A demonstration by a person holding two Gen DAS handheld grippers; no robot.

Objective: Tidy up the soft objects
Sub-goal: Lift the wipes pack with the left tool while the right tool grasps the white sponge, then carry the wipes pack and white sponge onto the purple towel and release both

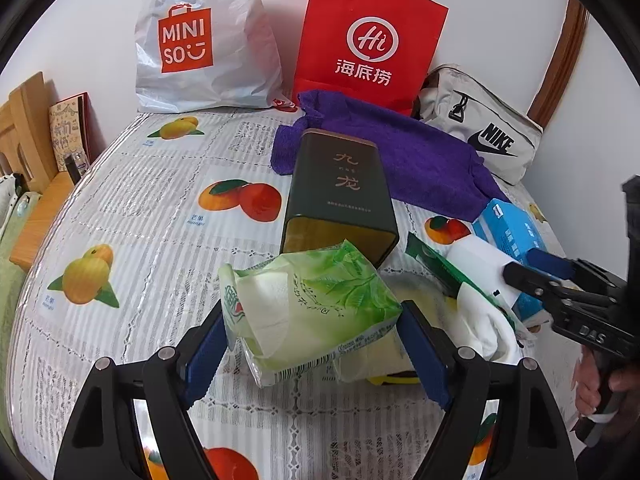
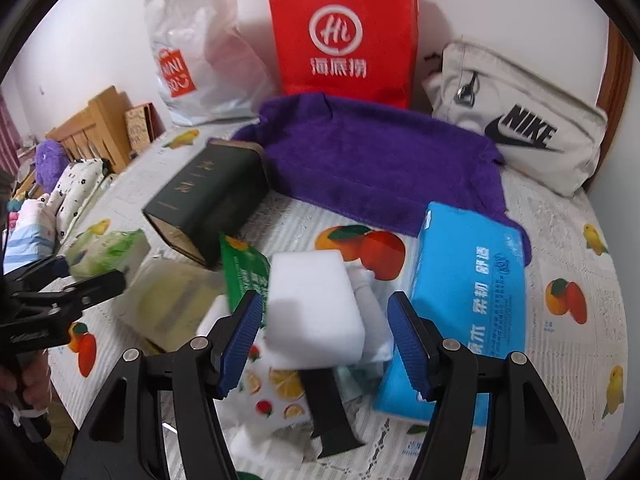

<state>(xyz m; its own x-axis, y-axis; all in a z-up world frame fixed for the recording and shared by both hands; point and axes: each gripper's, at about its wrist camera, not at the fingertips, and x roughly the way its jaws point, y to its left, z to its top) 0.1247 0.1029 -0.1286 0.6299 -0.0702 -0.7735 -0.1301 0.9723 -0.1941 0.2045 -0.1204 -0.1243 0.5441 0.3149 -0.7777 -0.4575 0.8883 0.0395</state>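
Note:
A green tissue pack (image 1: 308, 308) lies between the blue pads of my left gripper (image 1: 316, 348); the jaws are wide and I cannot tell if they touch it. It also shows in the right wrist view (image 2: 108, 252). My right gripper (image 2: 324, 336) is open around a white sponge block (image 2: 316, 308) on a pile of white cloth and packets. A blue tissue pack (image 2: 468, 292) lies to its right. A purple towel (image 2: 380, 160) lies spread at the back.
A dark green tin (image 1: 340, 200) lies on its side mid-table. A red paper bag (image 1: 368, 36), a white Miniso bag (image 1: 204, 40) and a Nike pouch (image 1: 480, 128) stand along the wall. A yellow-green packet (image 2: 172, 300) lies left of the pile. The fruit-print tablecloth (image 1: 140, 208) shows at left.

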